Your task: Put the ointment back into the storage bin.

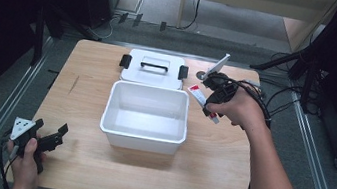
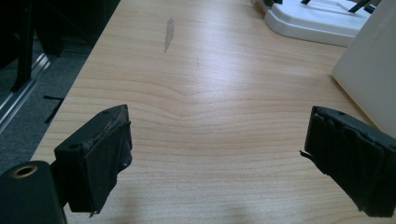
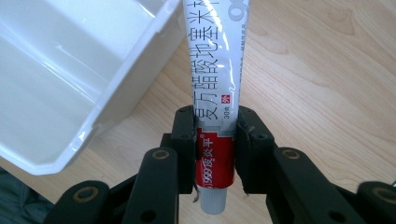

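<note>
In the right gripper view the right claw [image 3: 215, 140] pinches the white-and-red ointment tube [image 3: 215, 88] near its cap, beside the open white plastic box [image 3: 93, 107], so the tube could swing and catch the rim, while the left claw [image 2: 219, 158] rests wide open and empty over the wooden tabletop [image 2: 210, 93].

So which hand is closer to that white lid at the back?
Right. The right hand hovers just beside the lid, holding a tube. The left hand rests at the table's near corner, far from it.

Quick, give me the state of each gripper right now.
Left gripper: open, nothing between its jaws, above the bare table.
Right gripper: shut on the ointment tube, beside the white bin.
</note>
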{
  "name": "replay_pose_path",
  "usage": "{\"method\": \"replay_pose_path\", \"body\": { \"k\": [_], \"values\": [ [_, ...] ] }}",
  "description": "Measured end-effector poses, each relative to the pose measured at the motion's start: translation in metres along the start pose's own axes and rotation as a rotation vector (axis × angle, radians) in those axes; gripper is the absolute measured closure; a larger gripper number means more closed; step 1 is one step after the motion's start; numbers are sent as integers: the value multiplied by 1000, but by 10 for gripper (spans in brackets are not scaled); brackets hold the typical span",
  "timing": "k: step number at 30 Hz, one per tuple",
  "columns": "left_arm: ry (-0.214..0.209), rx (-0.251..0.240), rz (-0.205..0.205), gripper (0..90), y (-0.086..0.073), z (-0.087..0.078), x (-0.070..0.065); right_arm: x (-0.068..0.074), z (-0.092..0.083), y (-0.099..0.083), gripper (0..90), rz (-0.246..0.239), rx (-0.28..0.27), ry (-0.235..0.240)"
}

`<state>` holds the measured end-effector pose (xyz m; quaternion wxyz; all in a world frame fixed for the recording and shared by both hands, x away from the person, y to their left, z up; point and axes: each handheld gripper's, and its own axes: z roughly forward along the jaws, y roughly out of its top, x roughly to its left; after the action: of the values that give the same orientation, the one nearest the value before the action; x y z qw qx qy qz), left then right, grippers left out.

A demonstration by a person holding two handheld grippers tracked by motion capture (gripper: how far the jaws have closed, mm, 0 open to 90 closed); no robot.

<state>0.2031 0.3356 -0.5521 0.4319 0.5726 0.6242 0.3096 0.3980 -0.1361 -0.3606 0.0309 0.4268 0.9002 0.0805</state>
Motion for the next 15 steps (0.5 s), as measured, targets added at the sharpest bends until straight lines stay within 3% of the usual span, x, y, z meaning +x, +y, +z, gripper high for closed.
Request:
{"method": "replay_pose_path", "body": {
  "k": [6,9,15],
  "values": [
    [1,2,1,82,0,0,0,8,-5,7,724,-30,-19,16],
    [1,3,2,82,0,0,0,19,-8,12,724,-93,-31,31],
    [0,3,1,82,0,0,0,36,-8,20,724,-175,-46,62]
  ]
}}
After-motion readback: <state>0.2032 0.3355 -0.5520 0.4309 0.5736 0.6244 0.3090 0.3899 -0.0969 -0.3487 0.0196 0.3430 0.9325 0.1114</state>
